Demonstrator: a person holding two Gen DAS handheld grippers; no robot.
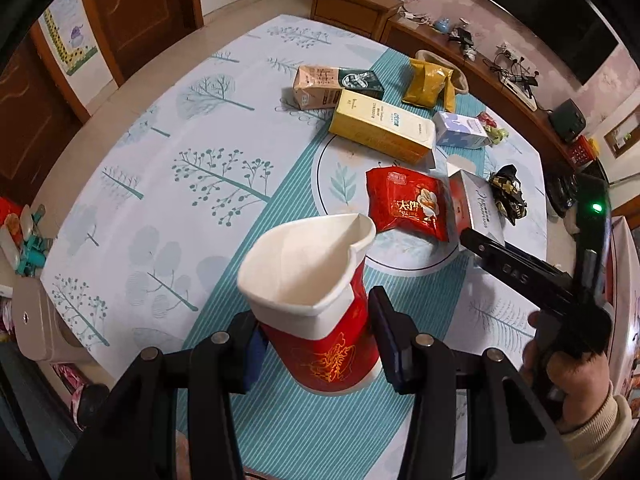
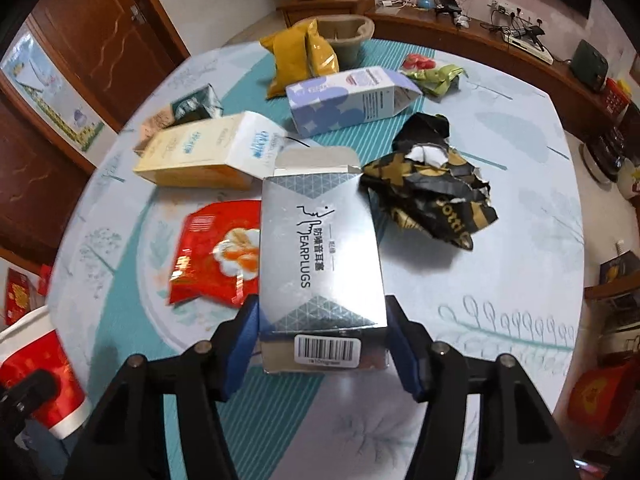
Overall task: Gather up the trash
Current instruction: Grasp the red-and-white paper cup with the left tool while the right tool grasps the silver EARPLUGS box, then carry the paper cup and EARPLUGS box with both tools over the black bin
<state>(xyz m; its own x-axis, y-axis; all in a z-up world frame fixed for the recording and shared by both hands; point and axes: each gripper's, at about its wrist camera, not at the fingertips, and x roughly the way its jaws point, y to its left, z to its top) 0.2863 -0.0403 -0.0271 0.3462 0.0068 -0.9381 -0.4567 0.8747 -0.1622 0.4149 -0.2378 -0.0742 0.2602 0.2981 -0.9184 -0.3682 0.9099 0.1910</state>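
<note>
Red and white paper cup (image 1: 316,320) is sitting pinched between the jaws of the left gripper (image 1: 320,344), its rim crumpled out of round, near the front edge of the table (image 1: 160,184). Over on the other side the right gripper (image 2: 322,344) is clamping the near end of a silver earplugs box (image 2: 320,256), whose far flap is hanging open; whether the box is resting on the cloth or lifted off it, the views are not showing clearly.

By my reading, collecting is only just getting going. Both tools are gripping one piece each, and everything else is lying loose on the tablecloth: a red snack packet (image 2: 218,256) just left of the box, a crumpled black and gold wrapper (image 2: 432,196) just right of it, a yellow carton (image 1: 384,128), a brown and green carton (image 1: 336,86), a pale blue carton (image 2: 352,98), a yellow bag (image 2: 298,56) leaning by a beige bowl (image 2: 352,36), and small red and green wrappers (image 2: 436,74) at the far side. No bin or bag for the rubbish is showing in either view, so where these two pieces are heading I cannot say
</note>
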